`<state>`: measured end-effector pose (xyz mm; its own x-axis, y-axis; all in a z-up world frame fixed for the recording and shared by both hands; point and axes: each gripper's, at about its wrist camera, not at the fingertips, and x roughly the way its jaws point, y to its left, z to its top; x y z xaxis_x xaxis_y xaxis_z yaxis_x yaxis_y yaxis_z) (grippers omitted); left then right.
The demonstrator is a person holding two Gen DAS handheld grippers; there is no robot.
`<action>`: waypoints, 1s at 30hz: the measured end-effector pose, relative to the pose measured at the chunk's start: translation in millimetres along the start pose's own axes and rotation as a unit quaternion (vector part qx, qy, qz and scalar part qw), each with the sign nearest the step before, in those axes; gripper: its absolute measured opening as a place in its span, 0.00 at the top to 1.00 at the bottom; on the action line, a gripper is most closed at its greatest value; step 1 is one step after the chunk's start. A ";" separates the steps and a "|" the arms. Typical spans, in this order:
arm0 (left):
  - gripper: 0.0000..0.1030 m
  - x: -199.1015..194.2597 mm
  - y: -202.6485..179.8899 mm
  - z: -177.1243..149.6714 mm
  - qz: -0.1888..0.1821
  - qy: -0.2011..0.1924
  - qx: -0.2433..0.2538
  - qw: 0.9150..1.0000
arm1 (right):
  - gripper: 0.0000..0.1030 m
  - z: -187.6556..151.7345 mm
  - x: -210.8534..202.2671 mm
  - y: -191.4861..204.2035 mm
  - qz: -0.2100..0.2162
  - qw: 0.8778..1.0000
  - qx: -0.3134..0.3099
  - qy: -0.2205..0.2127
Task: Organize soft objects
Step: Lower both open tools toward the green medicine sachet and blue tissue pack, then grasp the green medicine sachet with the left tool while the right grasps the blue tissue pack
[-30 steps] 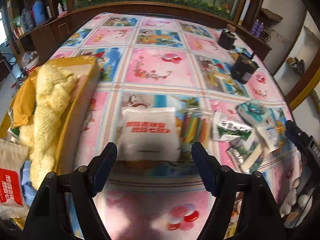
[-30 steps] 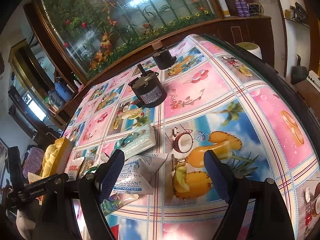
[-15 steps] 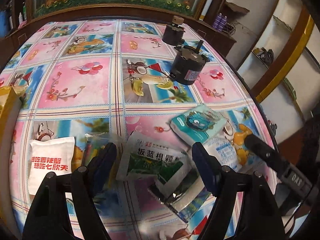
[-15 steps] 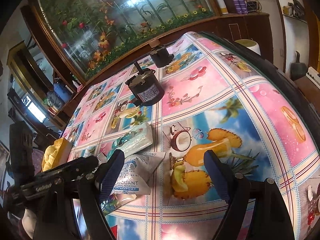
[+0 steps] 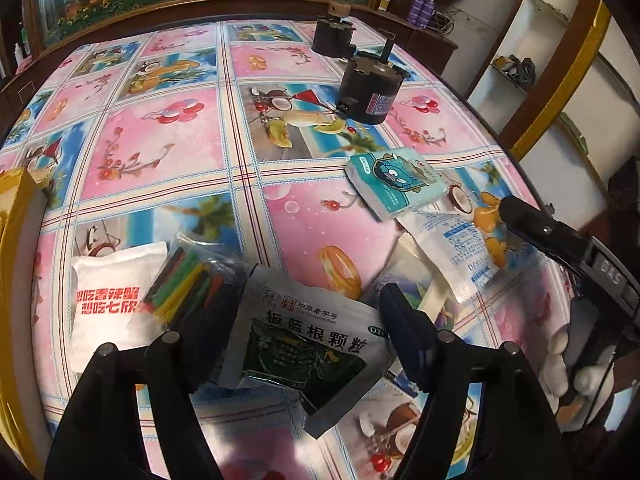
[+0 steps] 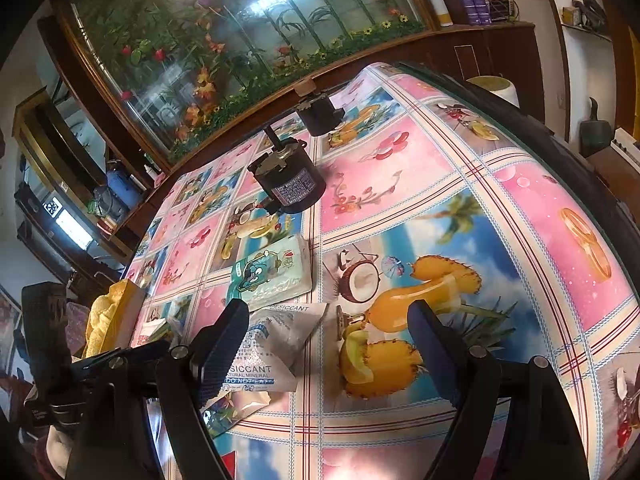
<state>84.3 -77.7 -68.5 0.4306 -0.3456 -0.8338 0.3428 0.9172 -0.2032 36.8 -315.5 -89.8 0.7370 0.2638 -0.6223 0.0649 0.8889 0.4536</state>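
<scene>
My left gripper is open and low over the table, its fingers either side of a silver and green medicine sachet. Left of the sachet lie a clear bag of coloured sticks and a white packet with red print. A teal tissue pack and a white desiccant packet lie further right. My right gripper is open above the tablecloth, with the desiccant packet by its left finger and the tissue pack just beyond. A yellow towel sits in the yellow box.
Two black motors stand at the back of the table. The yellow box's edge is at the far left. The right gripper's body and a gloved hand fill the right side. Dark wooden cabinets ring the table.
My left gripper has swung right, away from the yellow box and white packet, and come down close around the green sachet. The right gripper has barely moved.
</scene>
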 end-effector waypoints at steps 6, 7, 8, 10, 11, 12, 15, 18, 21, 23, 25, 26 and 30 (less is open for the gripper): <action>0.41 -36.3 -3.3 -15.1 -0.021 -0.045 -0.005 0.999 | 0.19 1.5 -0.3 -1.7 0.015 1.000 0.005 0.005; 0.41 -39.4 -4.1 -16.9 -0.018 -0.048 -0.005 0.999 | 0.19 3.1 -0.4 -2.2 0.023 1.000 0.008 0.008; 0.41 -41.0 -4.0 -19.0 -0.015 -0.050 -0.007 0.999 | 0.19 5.6 -1.1 -2.2 0.028 1.000 0.009 0.010; 0.40 -37.6 -3.4 -22.6 -0.016 -0.044 -0.006 0.999 | 0.18 13.6 -3.6 1.7 0.021 1.000 0.001 0.012; 0.40 -33.0 -3.0 -23.7 -0.013 -0.036 -0.006 0.999 | 0.18 18.7 -3.5 4.3 0.019 1.000 -0.003 0.018; 0.39 -27.9 -2.8 -25.5 -0.009 -0.028 -0.007 1.000 | 0.16 24.7 -1.4 7.4 0.023 0.999 -0.006 0.028; 0.29 -16.9 -1.9 -29.5 -0.008 -0.017 -0.018 1.000 | 0.14 41.6 15.0 22.3 0.028 0.997 -0.029 0.063; 0.29 -15.1 -2.2 -28.0 -0.011 -0.025 -0.025 0.999 | 0.14 50.1 39.8 39.9 0.012 0.993 -0.060 0.102; 0.26 -5.1 -5.4 -24.1 -0.011 -0.015 -0.025 1.000 | 0.14 52.5 63.5 54.4 0.018 0.987 -0.065 0.147; 0.20 -0.3 -11.6 -22.1 0.018 -0.016 -0.013 1.000 | 0.14 52.0 76.8 64.0 -0.001 0.984 -0.074 0.164; 0.19 4.0 -16.9 -20.4 0.037 -0.014 -0.002 0.999 | 0.14 50.2 87.1 74.5 -0.027 0.981 -0.096 0.169; 0.18 5.5 -19.4 -20.4 0.046 -0.015 0.004 0.999 | 0.14 48.7 91.7 79.4 -0.038 0.978 -0.106 0.174; 0.33 3.2 -18.9 -24.3 0.044 -0.033 0.014 0.998 | 0.14 41.1 110.7 94.4 -0.068 0.966 -0.144 0.204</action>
<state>58.9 -91.3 -79.8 0.5139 -0.2769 -0.8119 0.3242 0.9390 -0.1151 152.2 -217.8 -89.7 0.4049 0.2111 -0.8897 -0.0905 0.9775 0.1908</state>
